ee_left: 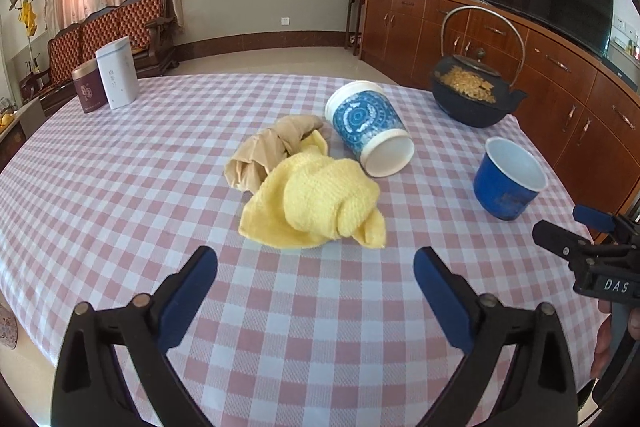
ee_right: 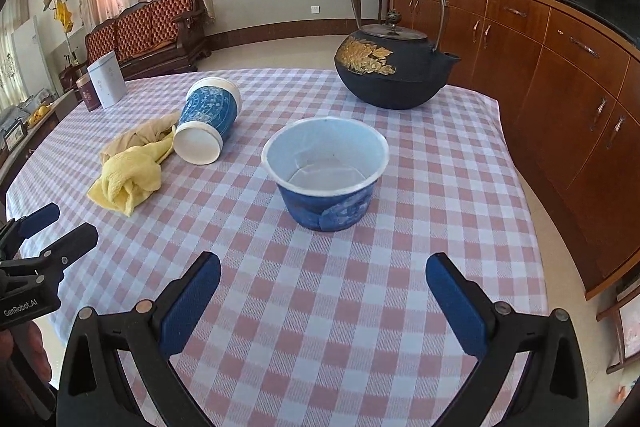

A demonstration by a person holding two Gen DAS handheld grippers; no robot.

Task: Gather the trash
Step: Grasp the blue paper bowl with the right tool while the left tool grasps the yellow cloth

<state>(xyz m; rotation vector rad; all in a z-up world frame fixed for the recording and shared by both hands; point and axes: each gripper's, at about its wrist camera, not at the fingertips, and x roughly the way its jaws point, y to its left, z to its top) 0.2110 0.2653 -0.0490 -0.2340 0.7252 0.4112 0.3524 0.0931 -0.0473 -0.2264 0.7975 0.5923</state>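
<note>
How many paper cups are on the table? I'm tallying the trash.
2. A tall patterned cup lies on its side against the cloths; a short blue cup stands upright nearer the teapot. None seem hidden.

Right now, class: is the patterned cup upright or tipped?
Tipped: the patterned cup lies on its side on the tablecloth, base facing the cameras.

Two paper cups (ee_left: 370,127) (ee_left: 509,178), two cloths (ee_left: 316,203) (ee_left: 272,147), two tins (ee_left: 117,73) (ee_left: 89,87), one teapot (ee_left: 474,95)
</note>
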